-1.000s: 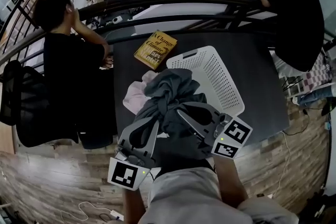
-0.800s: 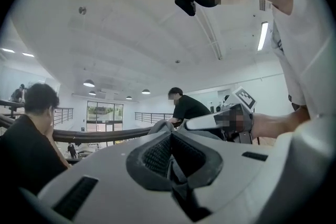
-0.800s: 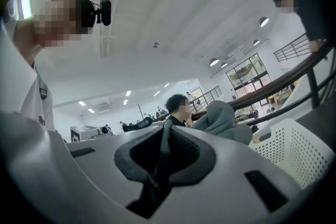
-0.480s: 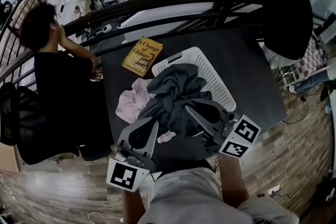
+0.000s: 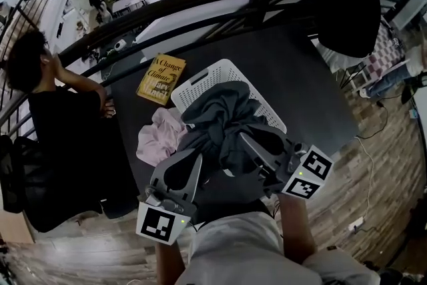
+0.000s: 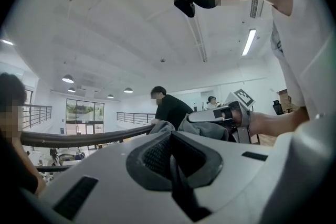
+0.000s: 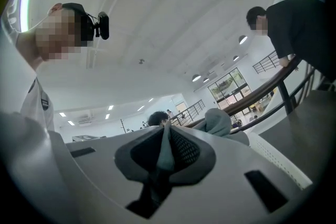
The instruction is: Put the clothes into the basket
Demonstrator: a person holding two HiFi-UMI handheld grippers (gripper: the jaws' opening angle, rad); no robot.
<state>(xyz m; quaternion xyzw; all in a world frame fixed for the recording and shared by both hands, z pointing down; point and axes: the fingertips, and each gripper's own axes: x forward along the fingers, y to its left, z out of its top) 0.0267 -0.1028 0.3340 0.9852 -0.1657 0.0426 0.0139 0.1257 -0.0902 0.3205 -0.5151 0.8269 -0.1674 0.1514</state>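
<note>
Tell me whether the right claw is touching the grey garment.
Touching. The right gripper view shows the right claw closed on a fold of the grey garment, with the fabric pinched between its jaws.

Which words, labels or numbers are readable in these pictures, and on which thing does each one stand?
"A Change of Climate": on the cover of the yellow book.
Dark band lower on that cover: the print is too blurred to read.
Left marker cube and right marker cube: black and white squares only, no letters.
Elsewhere: nothing readable.
</note>
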